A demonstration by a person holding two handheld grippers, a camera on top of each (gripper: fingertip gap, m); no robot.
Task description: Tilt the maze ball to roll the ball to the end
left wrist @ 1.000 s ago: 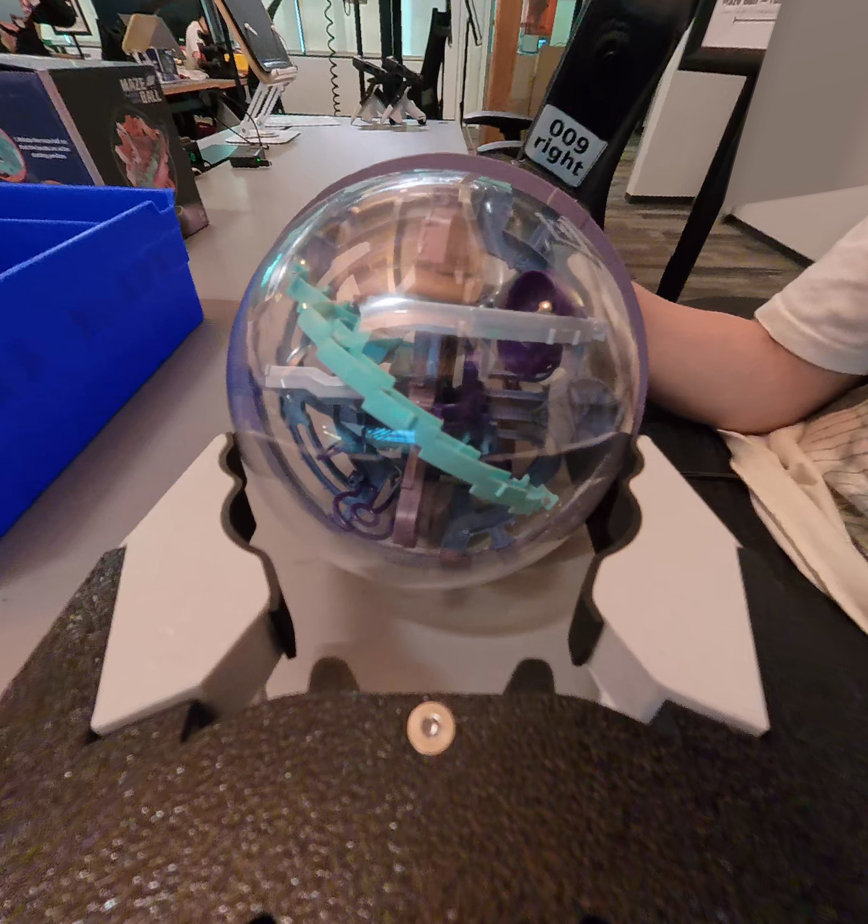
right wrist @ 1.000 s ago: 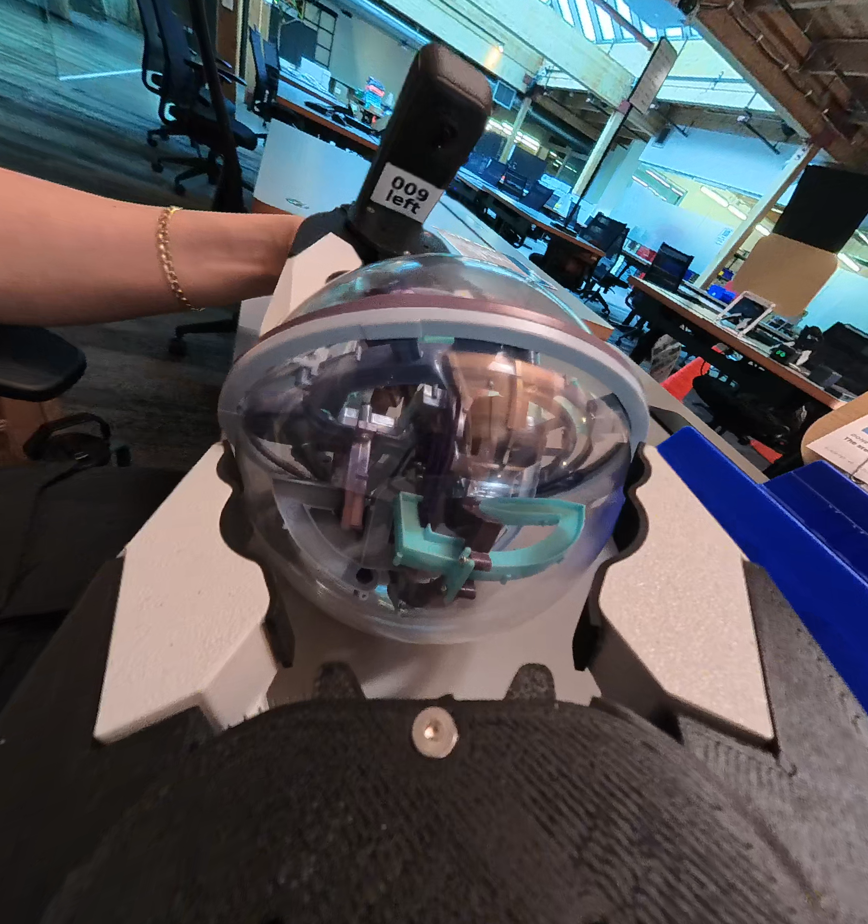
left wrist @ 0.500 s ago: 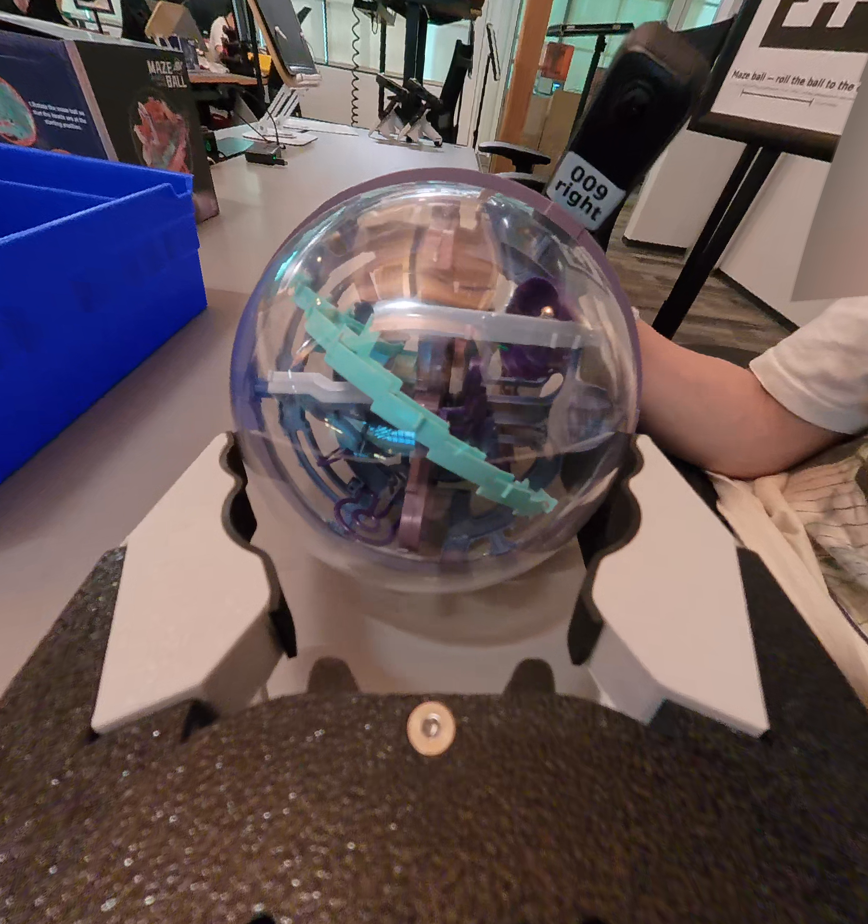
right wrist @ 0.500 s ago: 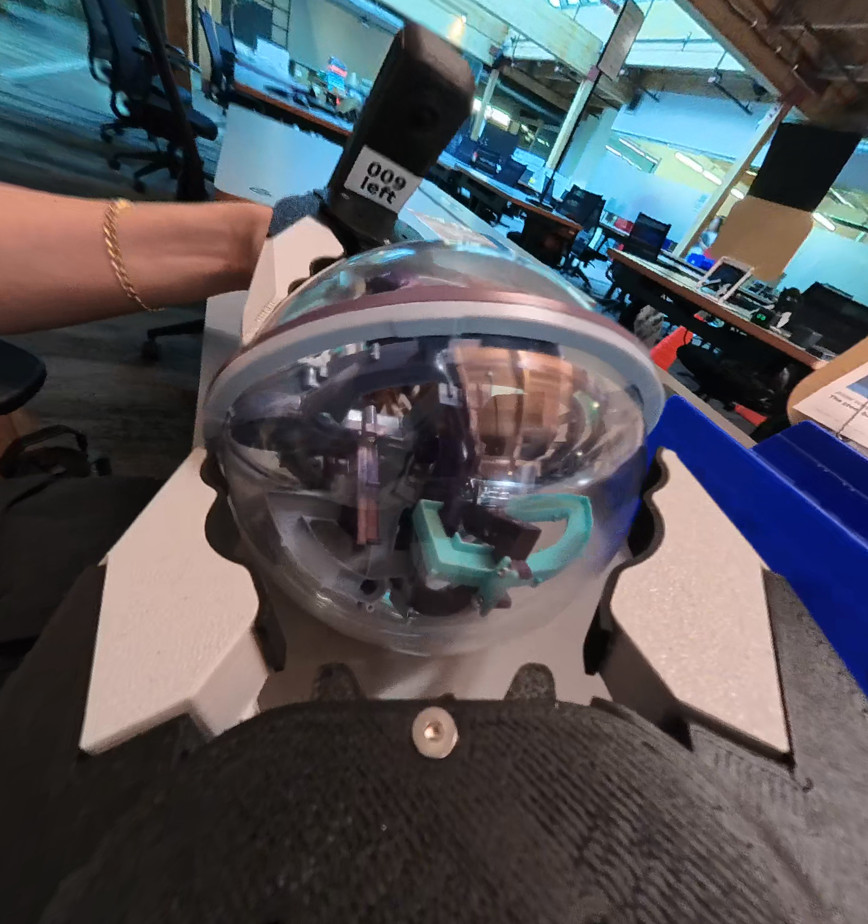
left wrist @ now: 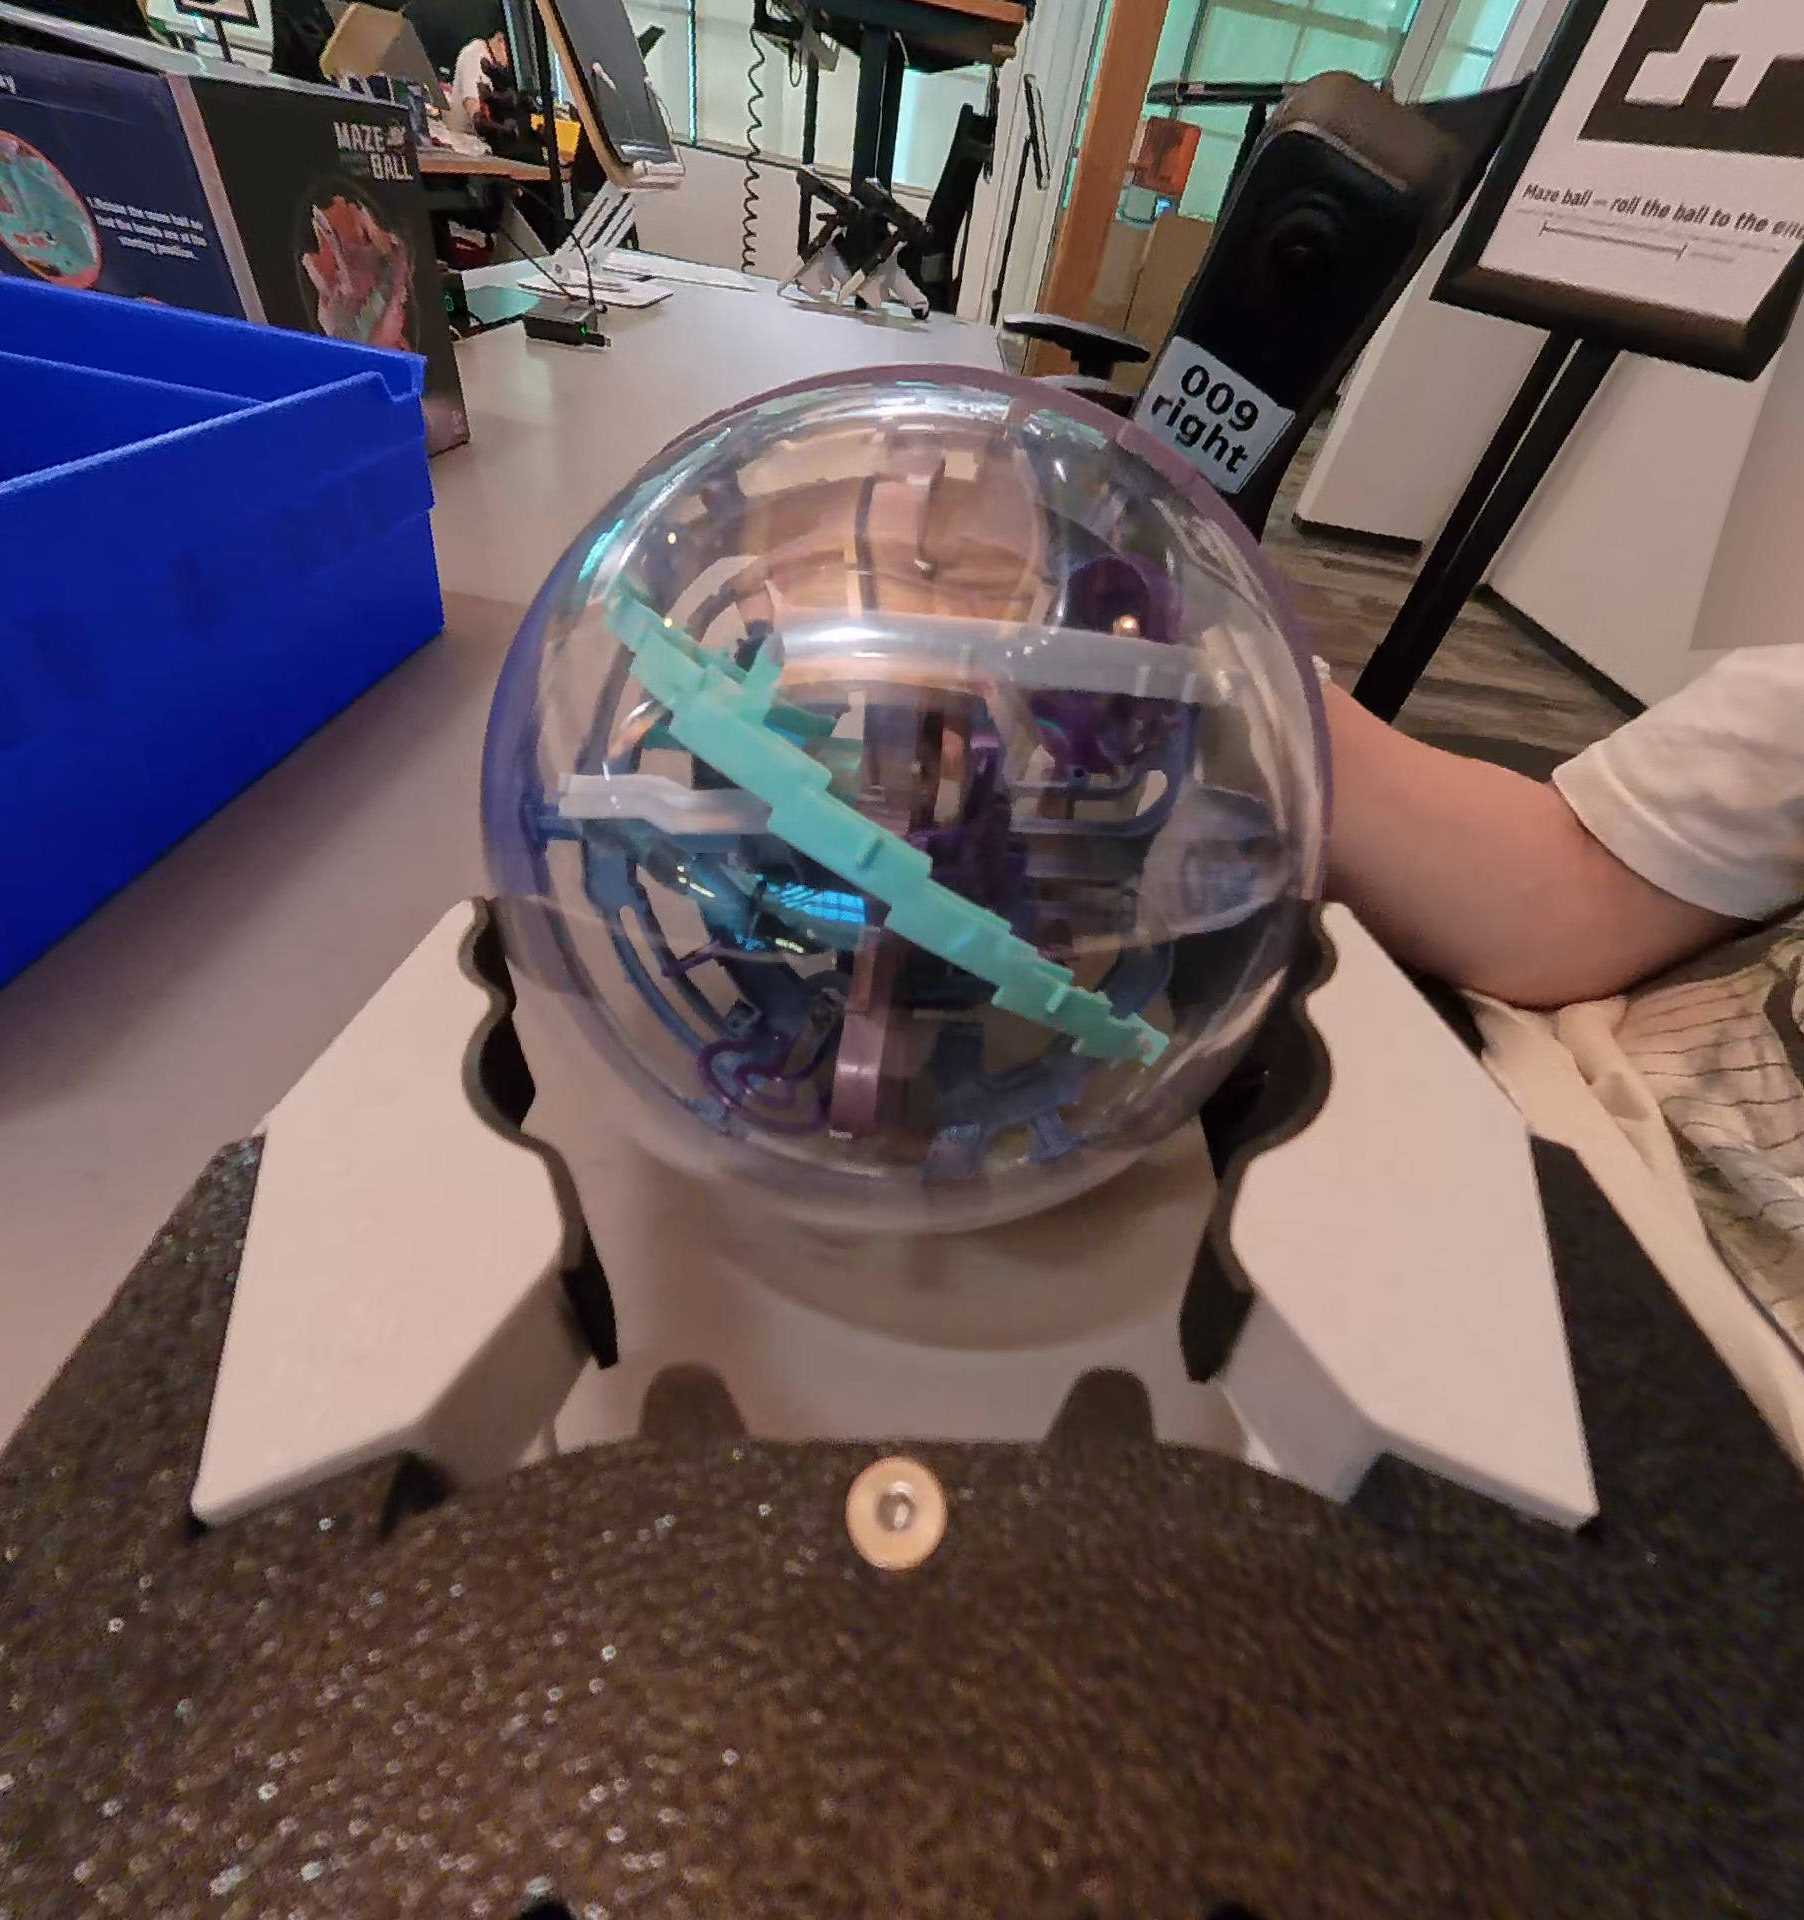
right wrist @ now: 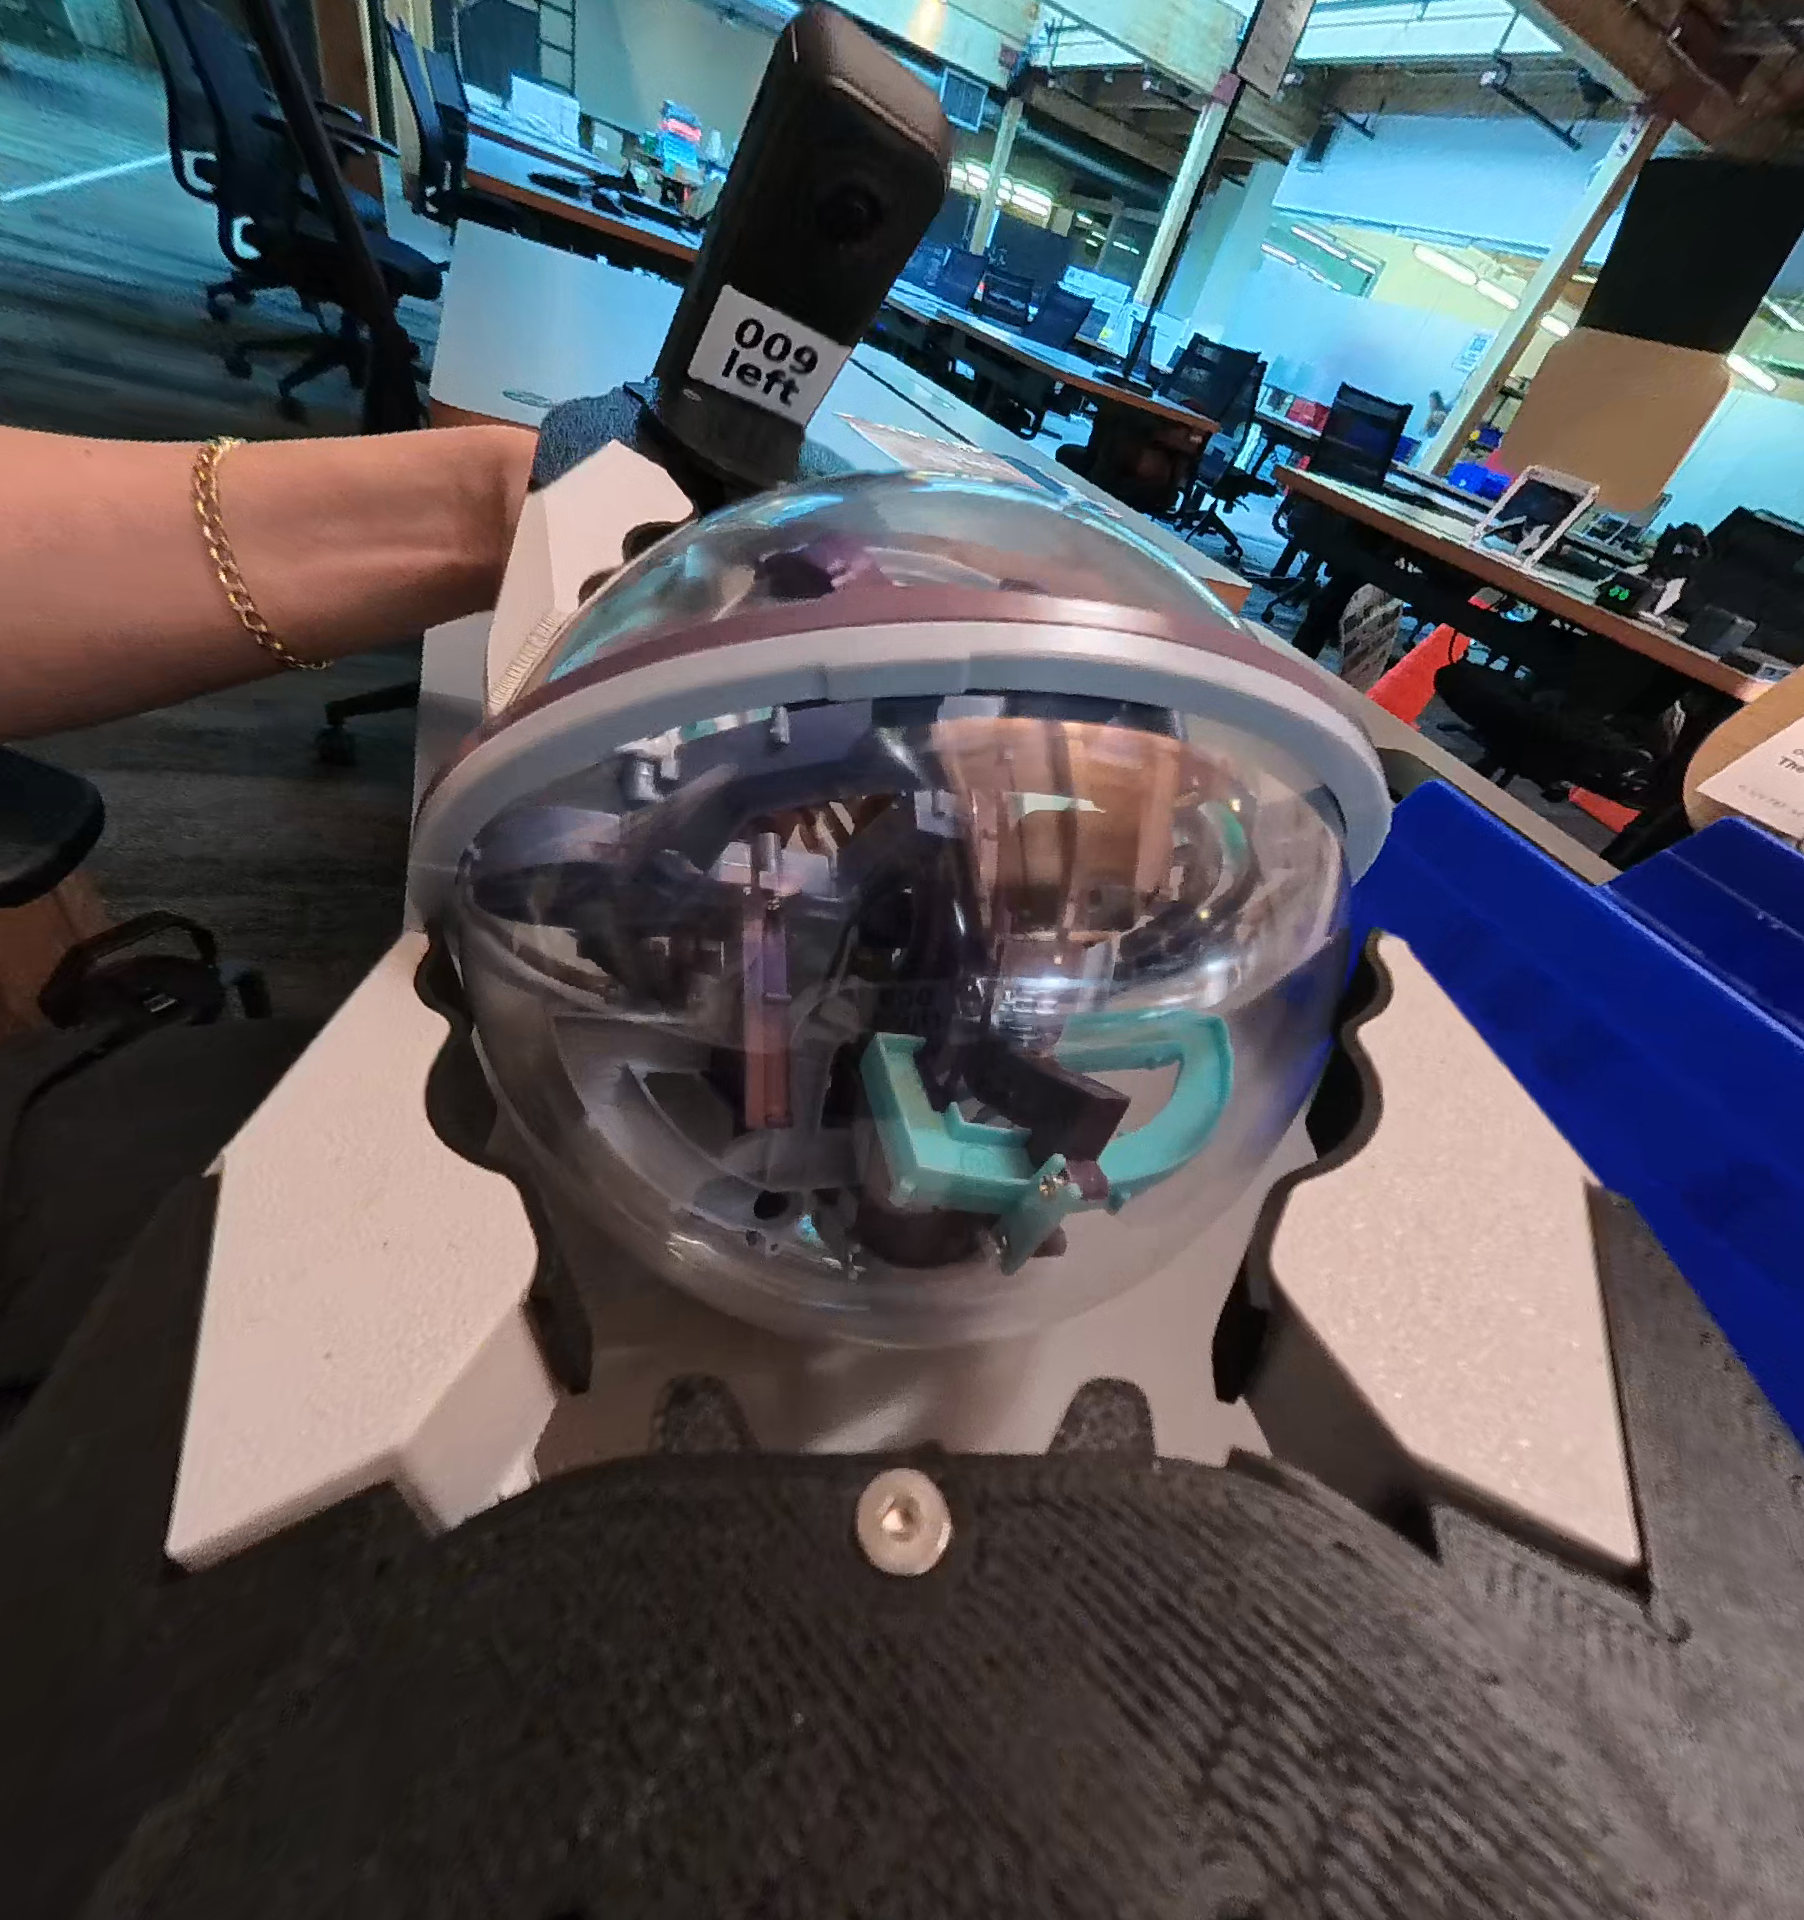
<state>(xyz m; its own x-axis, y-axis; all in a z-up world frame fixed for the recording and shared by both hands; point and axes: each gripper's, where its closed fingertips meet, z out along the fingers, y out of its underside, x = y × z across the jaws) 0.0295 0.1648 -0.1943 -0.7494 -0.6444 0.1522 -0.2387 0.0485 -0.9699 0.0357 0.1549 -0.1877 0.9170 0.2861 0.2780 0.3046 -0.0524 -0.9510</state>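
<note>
One clear maze ball [left wrist: 903, 800] is clamped between two grippers, left gripper [left wrist: 903, 935] and right gripper [right wrist: 898, 987], each pressing both pads; one blue bin [left wrist: 150, 582] sits left.

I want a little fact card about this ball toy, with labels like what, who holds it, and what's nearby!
what: clear maze ball with teal, purple and grey tracks inside
who holds it: left tool and right tool, from opposite sides
grip: both tools' fingers press its sides
where: above a grey table
nearby: blue bin, dark picture box, sign on a stand
</note>
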